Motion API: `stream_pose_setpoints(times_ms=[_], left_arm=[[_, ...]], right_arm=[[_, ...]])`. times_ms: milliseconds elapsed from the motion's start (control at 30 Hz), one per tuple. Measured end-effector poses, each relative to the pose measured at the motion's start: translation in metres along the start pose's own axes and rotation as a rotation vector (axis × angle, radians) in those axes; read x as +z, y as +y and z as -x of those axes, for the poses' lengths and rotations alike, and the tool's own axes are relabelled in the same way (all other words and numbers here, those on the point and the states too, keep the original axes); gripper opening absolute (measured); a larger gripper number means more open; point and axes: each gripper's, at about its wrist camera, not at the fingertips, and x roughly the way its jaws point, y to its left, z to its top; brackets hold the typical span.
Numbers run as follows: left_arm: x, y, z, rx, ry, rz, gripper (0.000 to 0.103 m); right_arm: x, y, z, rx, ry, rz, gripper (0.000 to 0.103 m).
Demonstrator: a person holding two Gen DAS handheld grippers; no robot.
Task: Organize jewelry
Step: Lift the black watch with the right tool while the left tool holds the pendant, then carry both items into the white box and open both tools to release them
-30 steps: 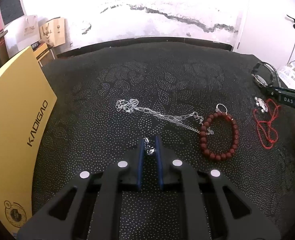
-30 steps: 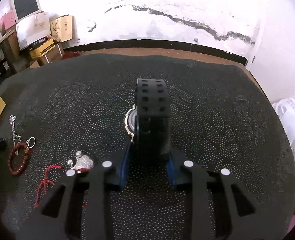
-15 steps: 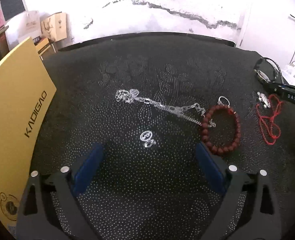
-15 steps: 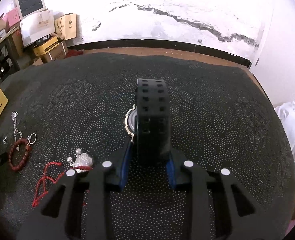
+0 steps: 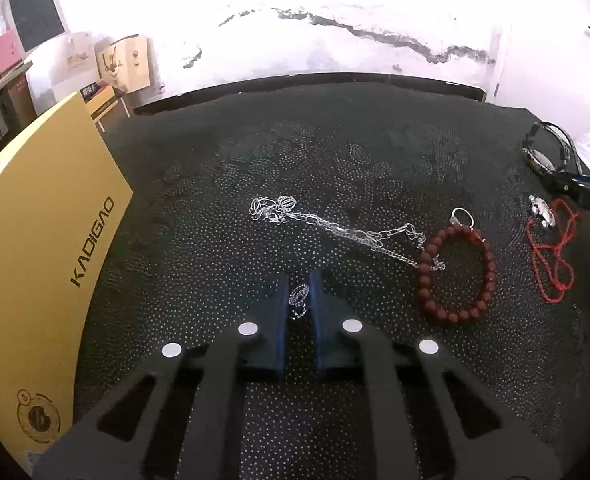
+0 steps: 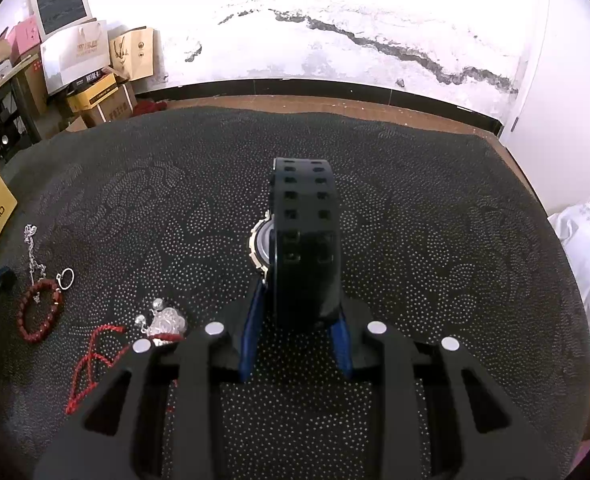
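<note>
We see the black dotted cloth (image 5: 375,152) filling both views, and on its left edge lies the yellow box (image 5: 35,248) lettered KADIGAO. In the right wrist view our right gripper (image 6: 299,320) is clenched on the black watch (image 6: 305,240) — the perforated strap rises upright between the blue pads, and the pale case shows on the strap's left side. Down in the left wrist view our left gripper (image 5: 298,300) is pinched tight on the small silver ring (image 5: 299,298), which sits right between the blue fingertips, low over the cloth. Just right of it lies the red bead bracelet (image 5: 455,276), and the silver chain (image 5: 335,228) runs from beyond the fingertips to touch the beads. Further right, the red cord (image 5: 551,256) with its silver charm (image 5: 541,210). A plain ring (image 5: 463,216) rests by the far rim of the bracelet.
</note>
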Motion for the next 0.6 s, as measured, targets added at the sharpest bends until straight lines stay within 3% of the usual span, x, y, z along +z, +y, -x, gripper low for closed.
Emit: stream_pose_setpoints(times_ms=[367,600], left_arm=[[0.014,0.007,0.034,-0.014,-0.02,0.022,0.007],[0.025,0.024,0.08,-0.027,-0.04,0.066,0.007]], right_arm=[[0.015,0.006,0.045,0.023,-0.066,-0.02,0.031],[0.024,0.051,0.104,0.054,-0.127,0.017,0.031]])
